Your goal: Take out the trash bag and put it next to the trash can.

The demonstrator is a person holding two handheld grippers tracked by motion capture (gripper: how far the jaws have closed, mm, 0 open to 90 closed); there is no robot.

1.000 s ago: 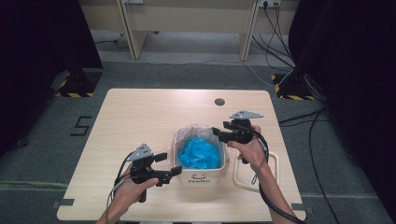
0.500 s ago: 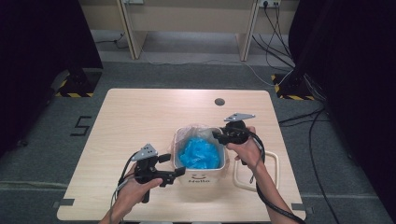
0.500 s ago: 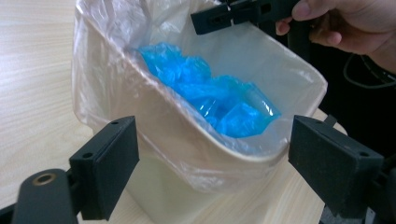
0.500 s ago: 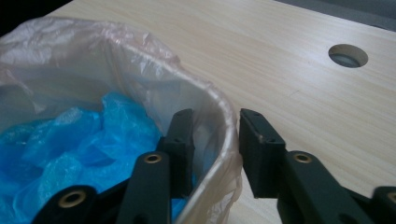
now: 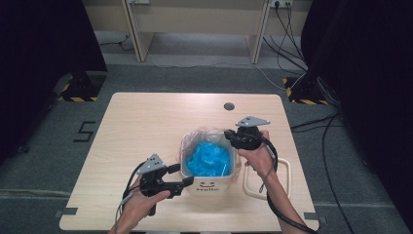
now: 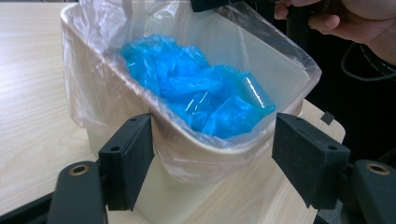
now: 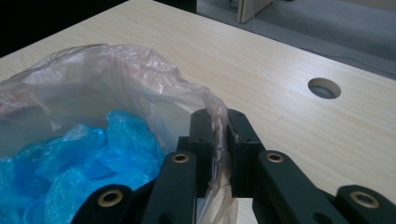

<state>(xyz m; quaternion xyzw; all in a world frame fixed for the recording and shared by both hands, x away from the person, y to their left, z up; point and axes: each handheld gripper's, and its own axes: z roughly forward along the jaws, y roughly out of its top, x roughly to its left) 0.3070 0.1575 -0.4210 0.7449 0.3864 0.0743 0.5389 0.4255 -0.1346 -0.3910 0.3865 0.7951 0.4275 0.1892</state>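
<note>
The right gripper point(image 7: 218, 140) is clamped on the clear liner point(image 7: 140, 74) at the bin's point(image 5: 210, 183) far right corner (plastic pinched between both jaws). The left gripper point(image 6: 212, 161) gapes wide, its jaws either side of the bin's near corner. The cream bin, lower centre of the high view, holds crumpled blue plastic point(image 6: 201, 93).

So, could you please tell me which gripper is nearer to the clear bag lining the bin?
Right. The right gripper is shut on the clear bag at the bin's far rim. The left gripper is open, its jaws either side of the near corner, not visibly gripping.
</note>
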